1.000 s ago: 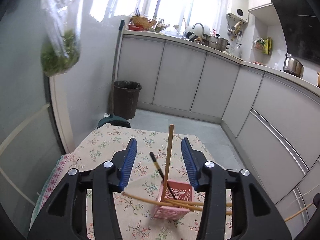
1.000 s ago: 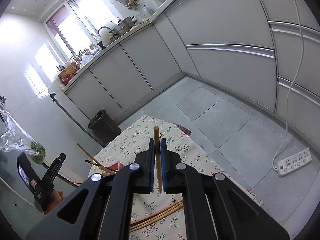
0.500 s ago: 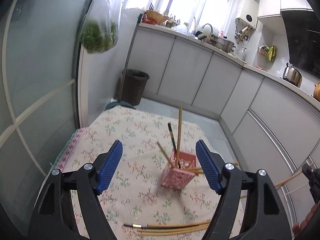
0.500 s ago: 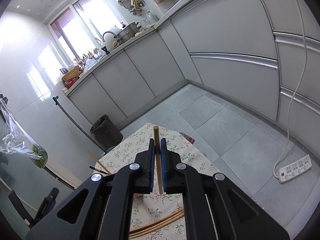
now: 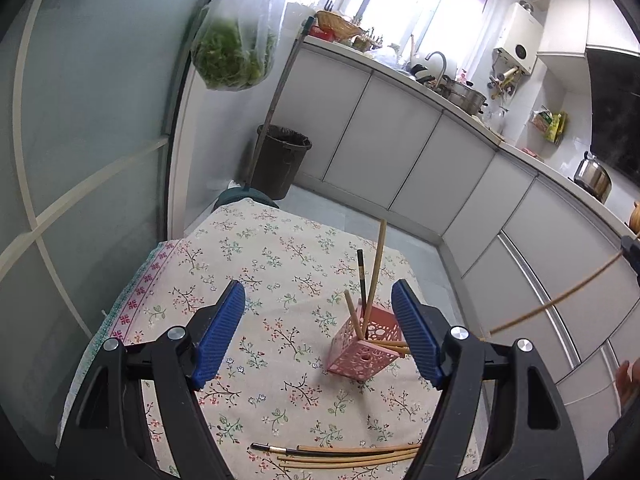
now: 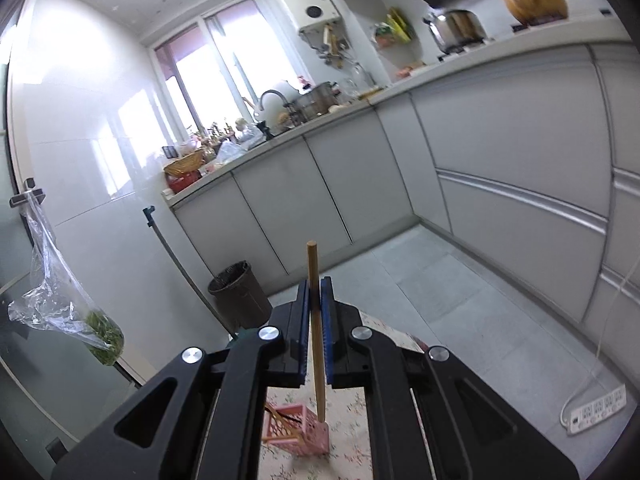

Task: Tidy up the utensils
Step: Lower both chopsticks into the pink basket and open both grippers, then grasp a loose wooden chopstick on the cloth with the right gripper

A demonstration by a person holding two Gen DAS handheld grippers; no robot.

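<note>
A pink perforated holder (image 5: 366, 346) stands on the floral tablecloth (image 5: 256, 272) with several chopsticks (image 5: 374, 276) leaning in it. More chopsticks (image 5: 348, 456) lie flat at the near edge. My left gripper (image 5: 318, 332) is open and empty, held above the table with the holder between its fingers in view. My right gripper (image 6: 315, 312) is shut on a wooden chopstick (image 6: 314, 280), whose lower end points down at the holder (image 6: 298, 430). That chopstick also shows at the right of the left wrist view (image 5: 560, 298).
A black bin (image 5: 282, 160) and a leaning mop handle (image 5: 276, 96) stand beyond the table. Grey cabinets (image 5: 400, 148) run along the back and right. A bag of greens (image 5: 232, 52) hangs on the glass door at left. A power strip (image 6: 596, 410) lies on the floor.
My left gripper has pulled back and up from the holder and opened wider. My right gripper has carried its chopstick over the holder and tilted upward.
</note>
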